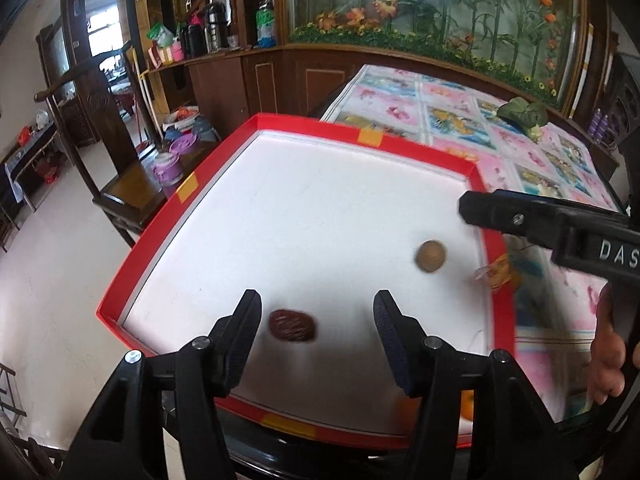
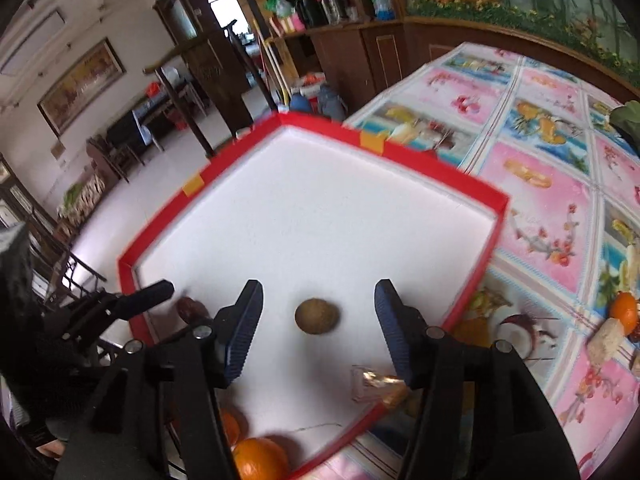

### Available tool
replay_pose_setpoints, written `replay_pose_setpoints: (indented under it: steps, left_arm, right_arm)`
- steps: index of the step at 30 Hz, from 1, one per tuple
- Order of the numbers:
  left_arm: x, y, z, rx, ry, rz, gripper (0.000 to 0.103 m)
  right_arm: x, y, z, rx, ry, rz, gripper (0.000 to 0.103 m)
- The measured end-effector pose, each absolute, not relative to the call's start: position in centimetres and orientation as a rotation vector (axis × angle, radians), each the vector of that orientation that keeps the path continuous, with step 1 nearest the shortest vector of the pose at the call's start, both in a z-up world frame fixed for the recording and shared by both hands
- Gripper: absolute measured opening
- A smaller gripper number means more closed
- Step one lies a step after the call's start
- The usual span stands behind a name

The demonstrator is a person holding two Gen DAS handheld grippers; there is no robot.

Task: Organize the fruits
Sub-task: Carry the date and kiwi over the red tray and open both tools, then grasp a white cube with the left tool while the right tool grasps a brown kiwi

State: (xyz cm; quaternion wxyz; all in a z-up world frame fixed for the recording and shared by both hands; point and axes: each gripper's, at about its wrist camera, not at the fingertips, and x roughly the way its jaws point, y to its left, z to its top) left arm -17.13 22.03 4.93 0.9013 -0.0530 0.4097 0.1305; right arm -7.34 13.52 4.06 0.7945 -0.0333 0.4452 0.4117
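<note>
Both grippers stand released. The wrinkled dark-red oval date [image 1: 292, 325] lies lengthwise across the left gripper [image 1: 316, 320]; the round brown walnut [image 2: 317, 315] sits centred ahead of the right gripper [image 2: 318, 312].

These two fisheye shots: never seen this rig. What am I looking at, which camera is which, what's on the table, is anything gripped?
No robot: a person holds a two-finger gripper in each hand, each carrying a camera looking along its fingers. The left wrist view shows the left gripper open over a red date, not touching it. The right wrist view shows the right gripper open around a brown round fruit, pads clear. Both fruits lie in a red-rimmed white tray on a floral tablecloth. An orange sits at the tray's near edge. Nothing is held.
</note>
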Motion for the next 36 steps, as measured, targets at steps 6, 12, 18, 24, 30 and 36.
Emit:
replay_pose_setpoints:
  steps: [6,12,18,24,30,36]
  left_arm:
    - [-16.3,17.5,7.3,-0.040,0.791,0.165,0.066]
    - [-13.7,12.0,7.5,0.008,0.806,0.021,0.066]
    - [-10.2,6.8,6.1,0.075,0.850,-0.065,0.066]
    - [-7.7,4.0,4.9,0.087,0.909,-0.096,0.066]
    - [-5.5,3.3,3.5,0.074,0.953,-0.082,0.066]
    - [-4.4,2.3,3.0,0.059,0.966,-0.116,0.066]
  right_arm:
    - [-6.5,6.3,6.4,0.020,0.859,0.815,0.060]
    - [-6.2,-3.1,6.6,0.070,0.828,0.682,0.060]
    - [-5.7,-10.3,5.0,0.047,0.861,0.527,0.060]
    - [-4.4,-11.9,2.6,0.014,0.909,0.493,0.060]
    - [-3.6,-12.0,1.6,-0.020,0.919,0.464,0.049]
    - [-2.8,-12.1,0.8,-0.043,0.941,0.428,0.036]
